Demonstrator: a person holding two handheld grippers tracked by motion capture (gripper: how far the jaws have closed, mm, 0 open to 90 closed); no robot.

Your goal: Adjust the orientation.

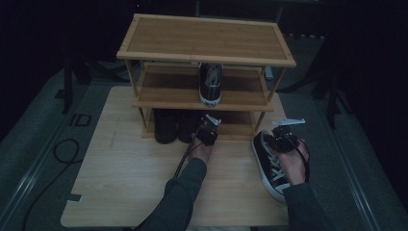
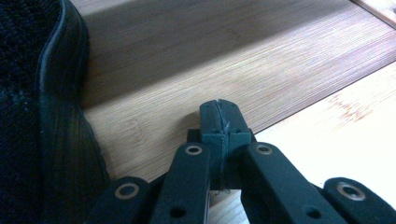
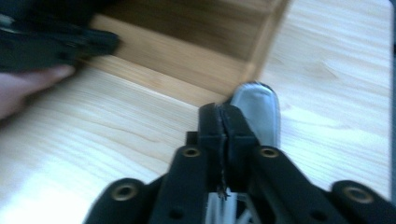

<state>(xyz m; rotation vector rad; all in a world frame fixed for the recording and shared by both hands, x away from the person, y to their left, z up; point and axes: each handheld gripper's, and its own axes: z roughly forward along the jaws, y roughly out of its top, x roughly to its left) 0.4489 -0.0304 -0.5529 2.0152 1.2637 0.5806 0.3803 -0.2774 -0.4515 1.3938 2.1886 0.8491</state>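
Bamboo shelving, a three-tier slatted rack, fills the upper centre of the high view on a pale wooden table. One black canvas sneaker is stood on the middle shelf; its mate is laid at lower right, toe toward the rack. Light and soft-sided (rubber toe stiffer), it is judged best pinched at the collar or tongue. Right gripper is seen pressed shut above the laces, holding nothing visible; left gripper, likewise closed and empty, is poised by dark shoes below.
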